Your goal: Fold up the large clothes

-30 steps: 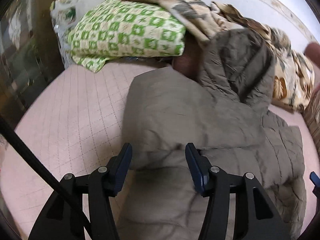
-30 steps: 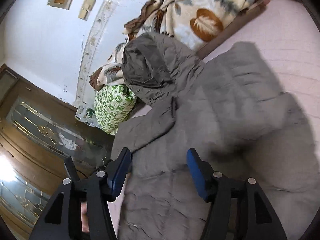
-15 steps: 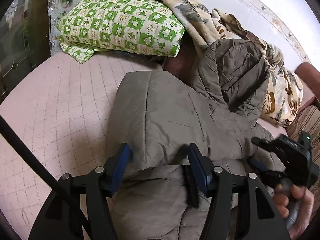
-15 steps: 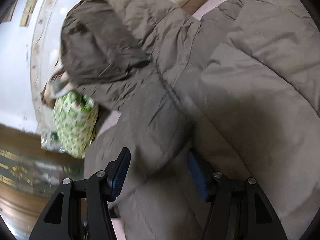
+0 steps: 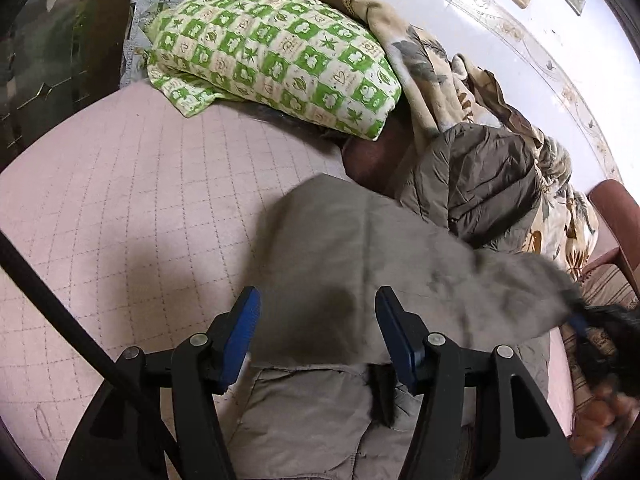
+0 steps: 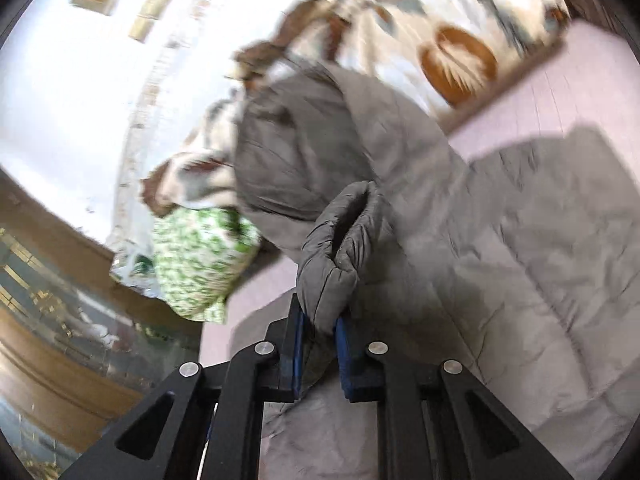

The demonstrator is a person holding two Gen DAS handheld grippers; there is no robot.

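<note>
Pinching puffy quilted jacket [image 6: 520,240], right tool [image 6: 318,344].

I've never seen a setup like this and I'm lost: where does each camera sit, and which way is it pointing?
Left wrist: rides on the left hand-held gripper, looking forward across the grey padded coat to the green checked pillow; its open fingers show, plus the person's right hand.
Right wrist: rides on the right hand-held gripper, shut on a coat fold, looking along the coat.
Shared: coat, pillow, leaf-print blanket, pink bed cover.
</note>
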